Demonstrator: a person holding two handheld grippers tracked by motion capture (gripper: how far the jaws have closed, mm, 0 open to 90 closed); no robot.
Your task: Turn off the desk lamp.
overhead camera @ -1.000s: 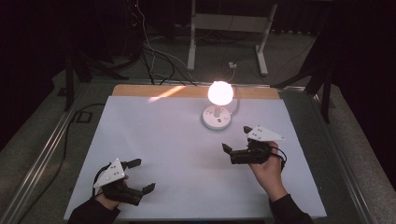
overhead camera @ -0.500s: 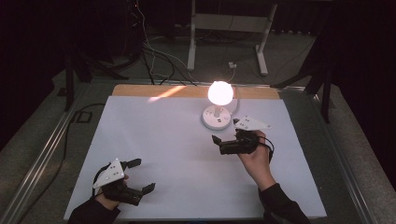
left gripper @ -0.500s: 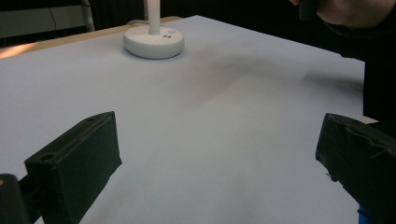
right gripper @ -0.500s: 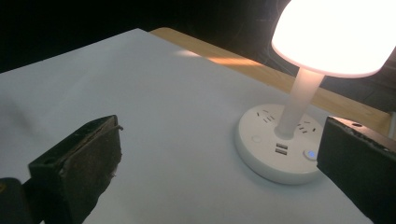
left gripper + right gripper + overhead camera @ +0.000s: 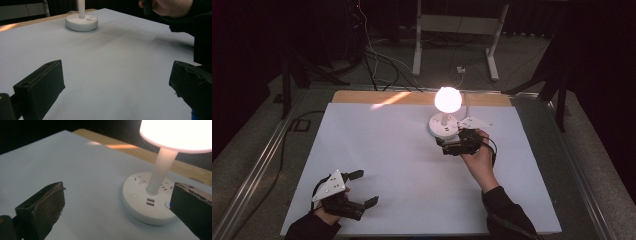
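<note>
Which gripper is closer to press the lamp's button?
The right gripper. It hangs open just beside the lamp base, with the round button right ahead. The left gripper sits far off at the table's near edge.

High view looks down; both gripper views face the lamp base [image 5: 443, 127] low and close.

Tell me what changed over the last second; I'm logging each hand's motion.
The right gripper moved forward and leftward across the white table to the lamp's round base, open, holding nothing. The left gripper stayed at the near left corner, open. The lamp stayed lit and in place.
</note>
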